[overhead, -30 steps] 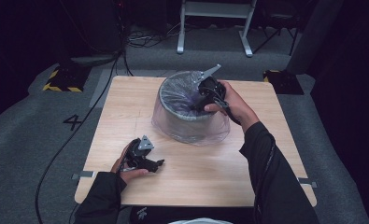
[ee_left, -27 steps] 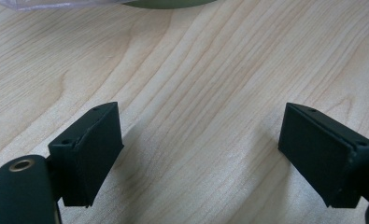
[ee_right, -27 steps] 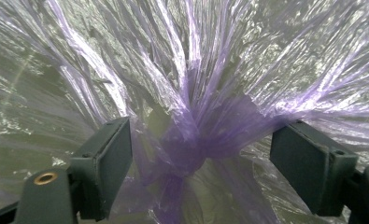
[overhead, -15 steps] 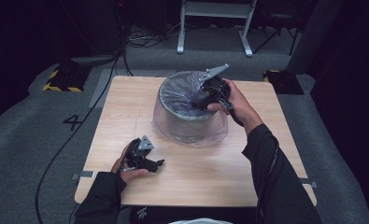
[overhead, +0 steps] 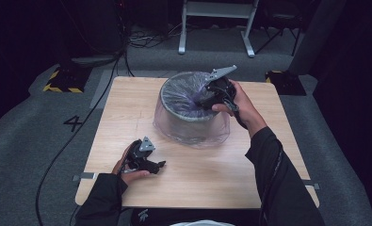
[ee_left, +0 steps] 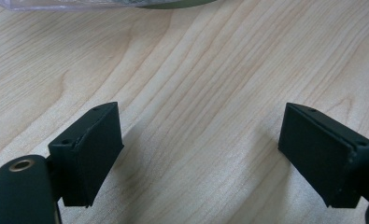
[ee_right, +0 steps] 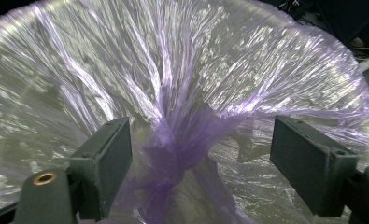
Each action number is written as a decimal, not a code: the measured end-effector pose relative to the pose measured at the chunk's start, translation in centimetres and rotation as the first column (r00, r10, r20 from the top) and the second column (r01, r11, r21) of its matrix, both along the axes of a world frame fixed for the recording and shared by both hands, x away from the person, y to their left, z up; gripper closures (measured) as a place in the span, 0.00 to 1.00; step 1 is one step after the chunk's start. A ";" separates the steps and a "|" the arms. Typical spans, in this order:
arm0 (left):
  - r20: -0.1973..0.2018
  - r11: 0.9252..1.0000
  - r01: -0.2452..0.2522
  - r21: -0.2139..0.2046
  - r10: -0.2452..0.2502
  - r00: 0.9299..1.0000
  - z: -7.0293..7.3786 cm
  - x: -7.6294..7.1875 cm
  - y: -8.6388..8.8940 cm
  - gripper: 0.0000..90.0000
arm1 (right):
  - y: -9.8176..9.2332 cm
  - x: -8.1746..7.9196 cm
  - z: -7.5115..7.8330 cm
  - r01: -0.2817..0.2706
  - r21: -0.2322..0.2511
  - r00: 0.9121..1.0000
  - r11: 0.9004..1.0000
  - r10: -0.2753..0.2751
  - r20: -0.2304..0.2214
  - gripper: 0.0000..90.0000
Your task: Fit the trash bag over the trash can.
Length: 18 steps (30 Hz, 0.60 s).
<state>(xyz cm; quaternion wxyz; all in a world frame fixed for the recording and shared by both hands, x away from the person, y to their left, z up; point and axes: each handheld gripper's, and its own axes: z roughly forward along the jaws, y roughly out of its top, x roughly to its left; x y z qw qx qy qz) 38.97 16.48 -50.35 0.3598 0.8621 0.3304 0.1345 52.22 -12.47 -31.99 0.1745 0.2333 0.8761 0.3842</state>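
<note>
right gripper [overhead: 203, 100] same spot over bin [overhead: 191, 113] as before, jaws wide, gathered purple bag [ee_right: 173, 154] between them, unpinched. left gripper [ee_left: 201, 154] unmoved on table [ee_left: 210, 70], open, empty.

Bag [overhead: 186, 94] in bin [overhead: 193, 123] on table [overhead: 212, 165]

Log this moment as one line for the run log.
right gripper: jaws open, astride bag's gathered neck | bag: lines bin | left gripper: jaws open, nothing between, low over table
</note>
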 end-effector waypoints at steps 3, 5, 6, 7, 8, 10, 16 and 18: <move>0.000 1.000 0.000 0.000 0.000 1.000 0.0 0.0 0.0 0.15 | -0.2 -0.2 0.1 -0.001 0.017 1.000 1.000 0.001 0.002 0.23; 0.000 1.000 0.000 0.001 0.000 1.000 0.0 0.0 0.0 0.15 | -0.3 -0.3 0.1 0.000 0.035 1.000 0.999 0.000 0.005 0.23; 0.000 1.000 0.000 0.001 0.000 1.000 0.0 0.0 0.0 0.15 | -0.4 -0.3 0.1 0.000 0.043 1.000 0.999 0.000 0.005 0.23; 0.000 1.000 0.001 0.001 -0.001 1.000 0.0 0.0 0.0 0.15 | -0.5 -0.4 0.1 0.002 0.050 1.000 0.999 -0.002 0.001 0.23; 0.000 1.000 0.001 0.001 -0.001 1.000 0.0 0.0 0.0 0.15 | -0.5 -0.4 0.1 0.004 0.052 1.000 0.999 -0.005 0.005 0.23; 0.000 1.000 0.000 0.000 0.000 1.000 0.0 0.0 0.0 0.15 | -0.7 -0.6 0.1 0.007 0.065 1.000 0.998 -0.008 0.013 0.23; 0.000 1.000 0.000 0.000 0.000 1.000 0.0 0.0 0.0 0.15 | -1.3 -1.0 0.0 0.012 0.114 1.000 0.993 -0.015 0.024 0.21; 0.000 1.000 0.000 0.000 0.000 1.000 0.0 0.0 0.0 0.15 | -1.6 -1.1 -0.1 0.011 0.124 1.000 0.992 -0.014 0.025 0.21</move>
